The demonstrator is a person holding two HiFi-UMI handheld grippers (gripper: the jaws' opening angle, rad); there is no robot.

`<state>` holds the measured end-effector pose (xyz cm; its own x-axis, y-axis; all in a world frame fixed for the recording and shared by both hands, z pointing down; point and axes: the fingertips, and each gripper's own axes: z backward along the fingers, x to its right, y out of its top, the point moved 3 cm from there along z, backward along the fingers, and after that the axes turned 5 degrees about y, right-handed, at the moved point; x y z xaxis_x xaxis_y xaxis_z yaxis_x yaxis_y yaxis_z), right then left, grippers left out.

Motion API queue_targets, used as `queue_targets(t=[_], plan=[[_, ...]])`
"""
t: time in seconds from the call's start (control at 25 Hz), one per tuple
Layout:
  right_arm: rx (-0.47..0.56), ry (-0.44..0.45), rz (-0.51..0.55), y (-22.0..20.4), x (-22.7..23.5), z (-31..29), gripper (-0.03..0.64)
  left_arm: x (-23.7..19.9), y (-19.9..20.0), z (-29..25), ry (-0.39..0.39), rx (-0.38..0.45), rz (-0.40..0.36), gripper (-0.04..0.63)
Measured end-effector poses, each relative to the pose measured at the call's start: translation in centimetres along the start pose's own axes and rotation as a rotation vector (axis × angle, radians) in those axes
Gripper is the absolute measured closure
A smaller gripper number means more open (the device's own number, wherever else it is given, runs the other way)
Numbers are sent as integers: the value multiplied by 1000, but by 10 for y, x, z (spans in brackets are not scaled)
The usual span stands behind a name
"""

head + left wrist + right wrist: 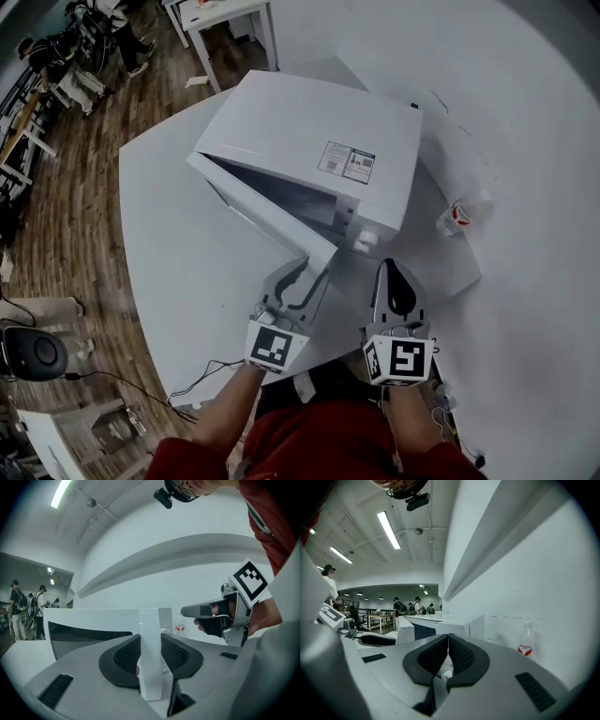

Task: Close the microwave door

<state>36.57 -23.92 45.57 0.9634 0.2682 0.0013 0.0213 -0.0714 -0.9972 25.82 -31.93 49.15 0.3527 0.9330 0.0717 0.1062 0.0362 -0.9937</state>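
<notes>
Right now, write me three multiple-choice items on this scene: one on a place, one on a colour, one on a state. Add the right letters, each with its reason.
1. In the head view, where does the bottle stand?
A. On top of the microwave
B. On the table, right of the microwave
C. Inside the microwave

2. What colour is the bottle's label?
A. Red
B. Blue
C. Green

3. The microwave door is:
A. fully shut
B. lifted off
C. partly open, its free edge clamped by the left gripper

Answers:
1 B: it stands on the white surface beside the microwave's right side.
2 A: a red band shows in the right gripper view.
3 C: a dark gap shows behind the door, and the left gripper view has its edge between the pads.
</notes>
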Motion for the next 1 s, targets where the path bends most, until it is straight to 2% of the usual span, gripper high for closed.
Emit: queue_targets(t=[0.6, 1.0], plan=[[9, -22, -11, -3, 29, -12, 594, 0, 2, -60, 19, -7, 22, 445], [-7, -41, -30, -9, 36, -17, 594, -2, 4, -73, 34, 5, 41, 445]])
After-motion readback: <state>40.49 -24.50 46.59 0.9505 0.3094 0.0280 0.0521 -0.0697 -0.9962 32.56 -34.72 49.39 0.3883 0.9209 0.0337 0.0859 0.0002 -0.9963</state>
